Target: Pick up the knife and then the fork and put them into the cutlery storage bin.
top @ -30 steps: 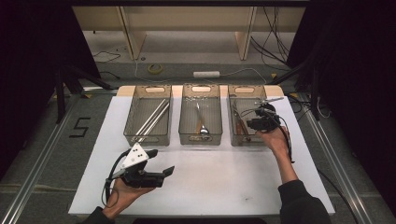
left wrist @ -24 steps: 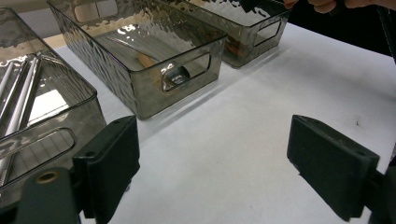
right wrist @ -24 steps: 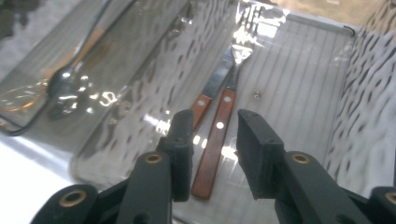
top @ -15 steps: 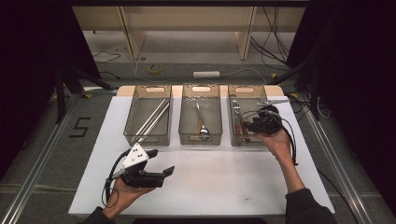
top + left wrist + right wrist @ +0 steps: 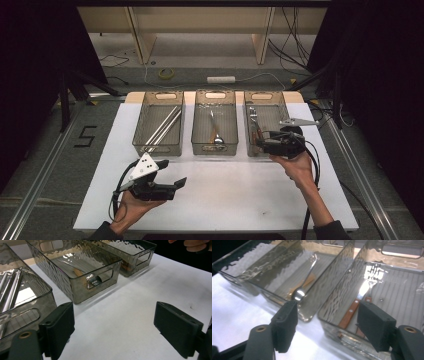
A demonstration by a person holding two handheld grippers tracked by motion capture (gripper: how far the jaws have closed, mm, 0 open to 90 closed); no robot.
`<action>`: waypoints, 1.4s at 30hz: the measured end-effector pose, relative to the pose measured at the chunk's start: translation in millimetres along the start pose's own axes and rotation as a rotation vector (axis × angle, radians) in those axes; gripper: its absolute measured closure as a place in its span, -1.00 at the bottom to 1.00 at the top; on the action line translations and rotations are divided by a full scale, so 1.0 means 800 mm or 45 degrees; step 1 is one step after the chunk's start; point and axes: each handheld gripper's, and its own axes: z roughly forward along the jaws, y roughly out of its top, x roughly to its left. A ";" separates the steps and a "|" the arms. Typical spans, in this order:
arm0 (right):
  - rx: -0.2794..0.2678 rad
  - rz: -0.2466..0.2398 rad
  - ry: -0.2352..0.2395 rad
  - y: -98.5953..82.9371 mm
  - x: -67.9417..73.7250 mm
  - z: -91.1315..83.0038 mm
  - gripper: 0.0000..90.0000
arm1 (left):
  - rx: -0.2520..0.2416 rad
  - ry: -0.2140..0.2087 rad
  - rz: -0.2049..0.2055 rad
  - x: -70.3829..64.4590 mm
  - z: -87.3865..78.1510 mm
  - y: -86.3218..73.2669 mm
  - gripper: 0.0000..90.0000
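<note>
- The worktop (image 5: 225, 200) is covered by a white sheet, and three clear smoked bins are set side by side along its far part.
- The left bin (image 5: 159, 122) is seen to hold long metal rods laid lengthwise.
- The middle bin (image 5: 215, 122) is seen to hold a spoon (image 5: 298, 293), bowl end towards the near wall.
- The right bin (image 5: 272, 112) is seen to hold a fork with a wooden handle (image 5: 359, 300) along its left wall; a second utensil may lie beside it, but that is blurred in the high view.
- The person's right forearm is stretched forward from the bottom right, and the right hand (image 5: 299, 167) is held at the near end of the right bin.
- The right hand-held gripper (image 5: 262, 145) is pointed leftward over the near left corner of the right bin. Its jaws are spread wide, nothing is gripped between them, and in the right gripper view the fork's handle is seen between them, farther off.
- The left hand (image 5: 129, 205) is kept low near the front left of the worktop, palm up under its tool.
- The left hand-held gripper (image 5: 177, 184) is pointed rightward above the bare sheet, well apart from the bins. Its jaws are spread wide and nothing is held or touched.
</note>
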 end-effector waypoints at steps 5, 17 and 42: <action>-0.029 -0.011 0.036 -0.011 0.010 -0.005 -0.29 | 0.000 -0.001 -0.004 0.000 0.001 0.000 -0.64; -0.078 -0.065 0.133 -0.030 0.032 -0.010 -0.36 | 0.009 -0.009 -0.007 0.000 0.003 0.001 -0.64; -0.166 -0.137 0.257 -0.073 0.064 -0.037 -0.45 | -0.026 -0.040 -0.027 0.000 -0.003 0.001 -0.65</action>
